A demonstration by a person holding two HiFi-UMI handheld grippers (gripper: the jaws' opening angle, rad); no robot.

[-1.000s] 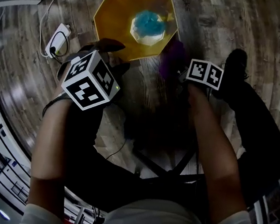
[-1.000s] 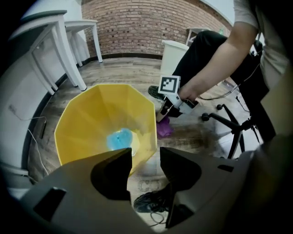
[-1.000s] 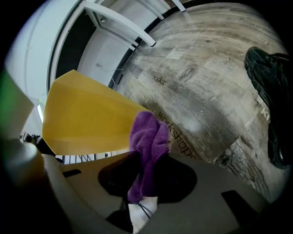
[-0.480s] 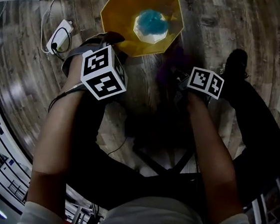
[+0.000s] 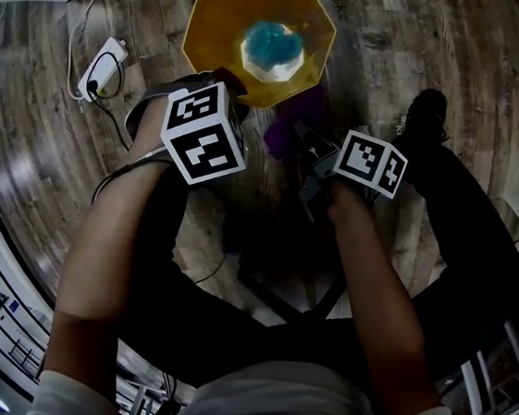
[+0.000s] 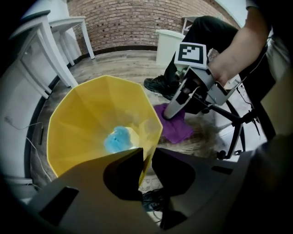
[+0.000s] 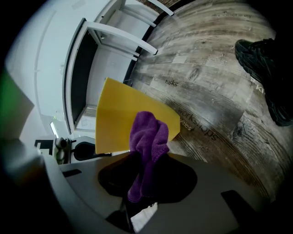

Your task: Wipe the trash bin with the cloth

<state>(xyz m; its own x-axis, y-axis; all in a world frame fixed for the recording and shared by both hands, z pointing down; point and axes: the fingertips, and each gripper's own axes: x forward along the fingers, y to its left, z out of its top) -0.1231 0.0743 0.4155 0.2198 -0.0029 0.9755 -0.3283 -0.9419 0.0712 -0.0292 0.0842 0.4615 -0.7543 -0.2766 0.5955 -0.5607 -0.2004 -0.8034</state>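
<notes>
**Trash bin** (image 5: pixel 213 39): yellow, many-sided, open-topped. It stands upright on the wooden floor (image 5: pixel 427 44), with a blue object (image 5: pixel 267 40) lying at its bottom.

**Left gripper** (image 6: pixel 146 153): points steeply down at the bin's near rim. Its fingers (image 6: pixel 123 173) have just been closing and now pinch the thin yellow rim wall, one inside the bin and one outside.

**Right gripper** (image 7: pixel 146 157): held just beside the bin's outer side. Its fingers are pressed on the cloth.

**Cloth** (image 7: pixel 149 132): purple and bunched. It sticks out past the fingertips towards the bin's outer wall; whether it touches the wall cannot be told.

**Other items:** a white power adapter with cable (image 5: pixel 104 63) lies on the floor on the bin's left-gripper side. A dark shoe (image 5: pixel 427 114) rests on the floor beyond the right gripper.
</notes>
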